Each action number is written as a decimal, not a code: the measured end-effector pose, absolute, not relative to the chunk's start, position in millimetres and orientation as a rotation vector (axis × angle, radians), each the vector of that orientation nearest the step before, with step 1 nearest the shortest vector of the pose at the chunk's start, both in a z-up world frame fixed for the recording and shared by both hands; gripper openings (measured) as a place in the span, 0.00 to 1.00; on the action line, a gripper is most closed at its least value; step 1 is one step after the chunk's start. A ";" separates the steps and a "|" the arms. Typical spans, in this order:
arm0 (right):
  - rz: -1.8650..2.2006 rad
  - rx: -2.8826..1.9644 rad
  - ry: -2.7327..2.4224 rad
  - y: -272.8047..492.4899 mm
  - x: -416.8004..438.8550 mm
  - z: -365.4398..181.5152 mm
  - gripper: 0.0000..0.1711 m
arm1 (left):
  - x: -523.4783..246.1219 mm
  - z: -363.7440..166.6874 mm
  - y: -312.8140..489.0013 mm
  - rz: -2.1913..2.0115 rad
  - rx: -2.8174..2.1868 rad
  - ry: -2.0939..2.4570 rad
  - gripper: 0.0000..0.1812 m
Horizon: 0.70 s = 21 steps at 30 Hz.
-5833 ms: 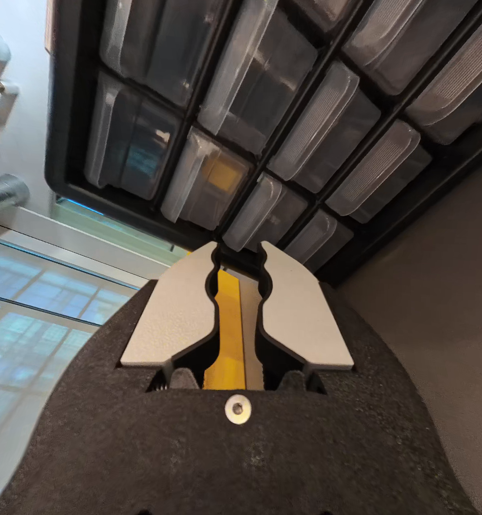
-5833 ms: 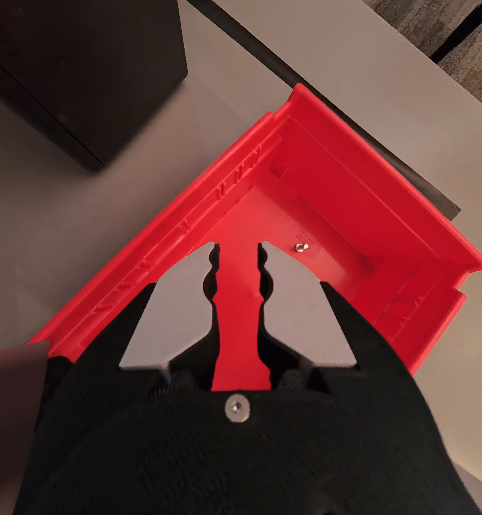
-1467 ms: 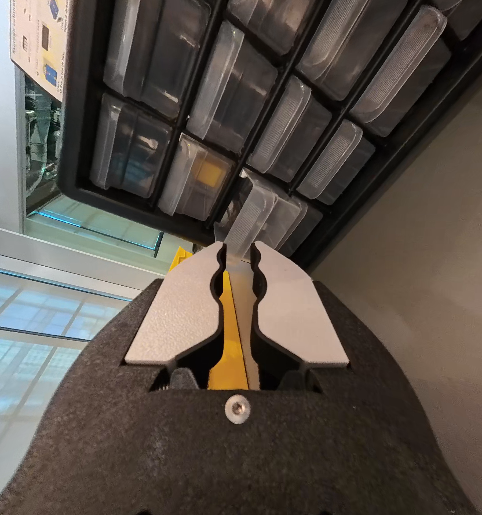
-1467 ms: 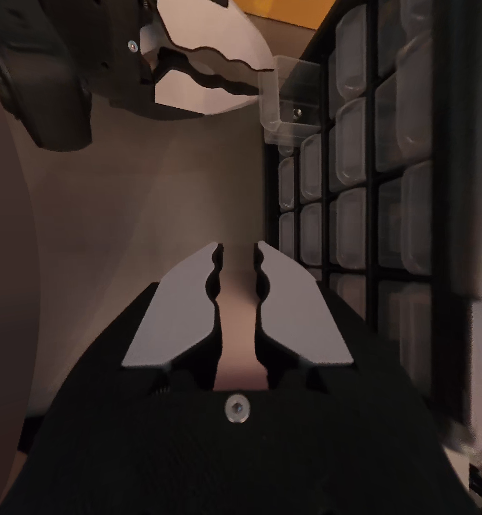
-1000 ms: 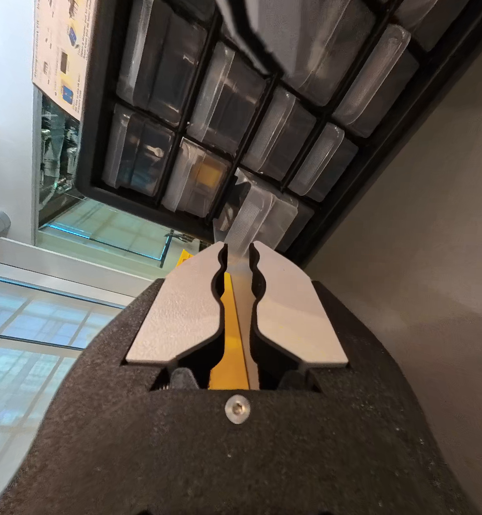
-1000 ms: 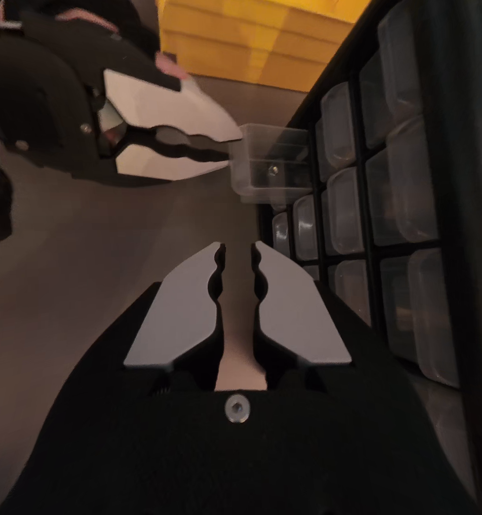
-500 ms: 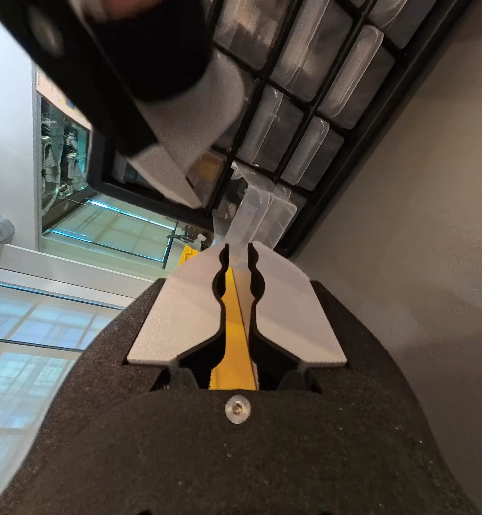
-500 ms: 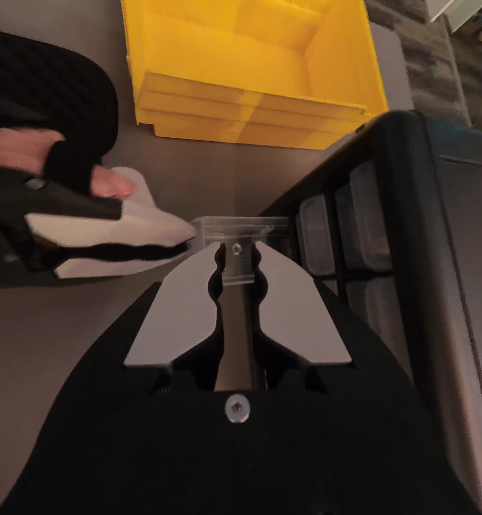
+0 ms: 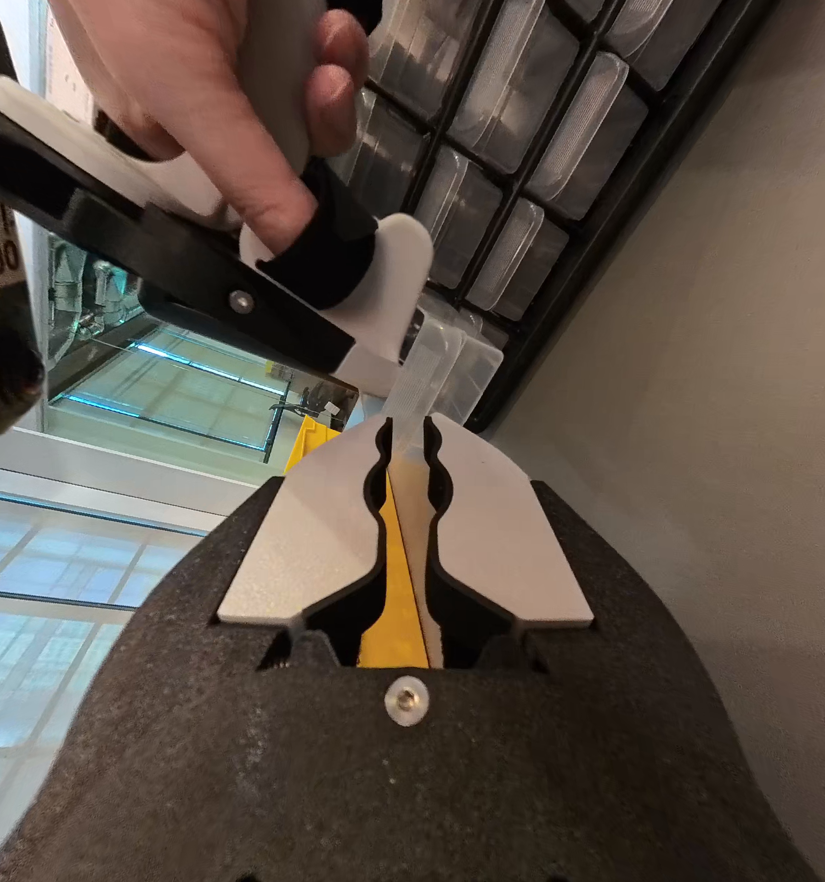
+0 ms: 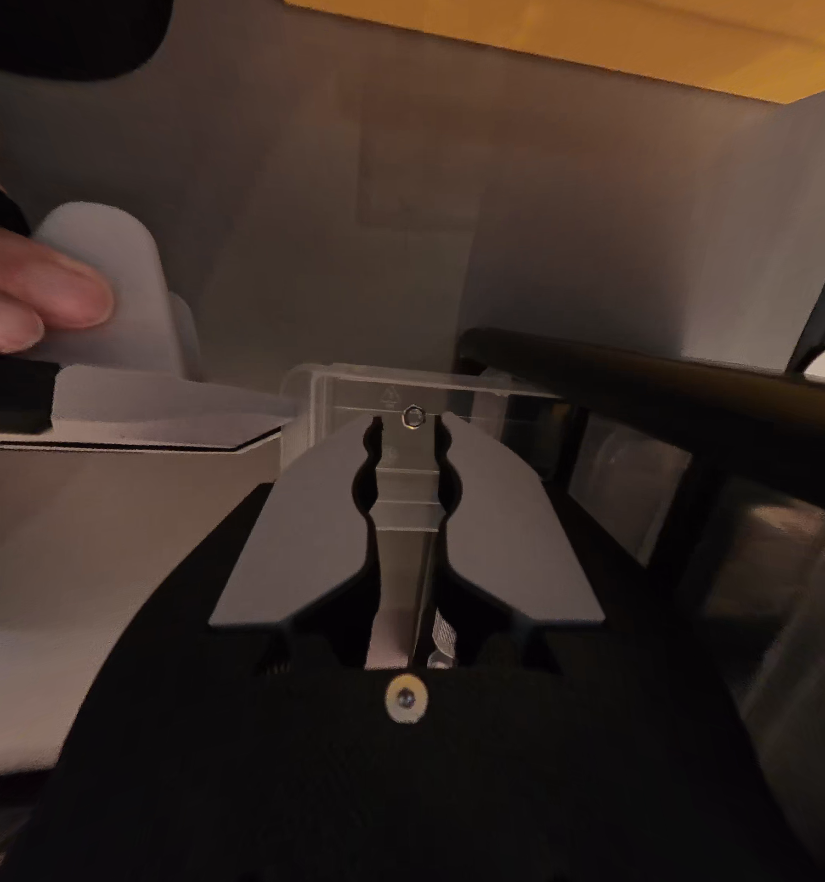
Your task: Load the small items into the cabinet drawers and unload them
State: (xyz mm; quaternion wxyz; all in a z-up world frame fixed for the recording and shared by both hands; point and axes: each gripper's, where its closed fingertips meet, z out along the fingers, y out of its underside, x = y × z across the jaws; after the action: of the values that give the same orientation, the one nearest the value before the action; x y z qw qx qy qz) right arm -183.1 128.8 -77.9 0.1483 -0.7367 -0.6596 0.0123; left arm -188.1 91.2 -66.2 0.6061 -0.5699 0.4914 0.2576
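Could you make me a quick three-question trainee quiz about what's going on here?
1. True or false: the clear plastic drawer is pulled out of the black cabinet.
2. Which gripper pinches the drawer's handle tab: A) left gripper, B) right gripper?
3. Fill in: the small metal ____ lies in the drawer.

Key: 1 true; 2 A; 3 nut.

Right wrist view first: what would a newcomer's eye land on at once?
A small nut in a clear drawer pulled out of the black cabinet, just ahead of the right gripper. From the left side, the left gripper pinches the drawer's handle. A yellow bin lies beyond.
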 end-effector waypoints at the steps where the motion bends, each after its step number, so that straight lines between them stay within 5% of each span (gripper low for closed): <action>1: 0.031 -2.122 -1.907 128.2 -182.7 -79.2 0.13 | -188.1 -66.2 90.5 0.595 -1.318 1.138 0.07; 14: -0.091 -2.052 -2.098 128.1 -184.2 -84.4 0.14 | -190.5 -68.4 83.0 0.590 -1.309 1.143 0.00; 21: -0.136 -2.093 -2.176 126.3 -181.0 -88.7 0.12 | -191.7 -65.9 83.7 0.557 -1.329 1.106 0.08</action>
State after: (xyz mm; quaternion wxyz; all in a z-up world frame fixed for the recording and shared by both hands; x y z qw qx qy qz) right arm -181.0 126.3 -88.7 0.0595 -0.6914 -0.7186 -0.0449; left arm -191.7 83.7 -65.9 0.6150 -0.5767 0.4802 0.2419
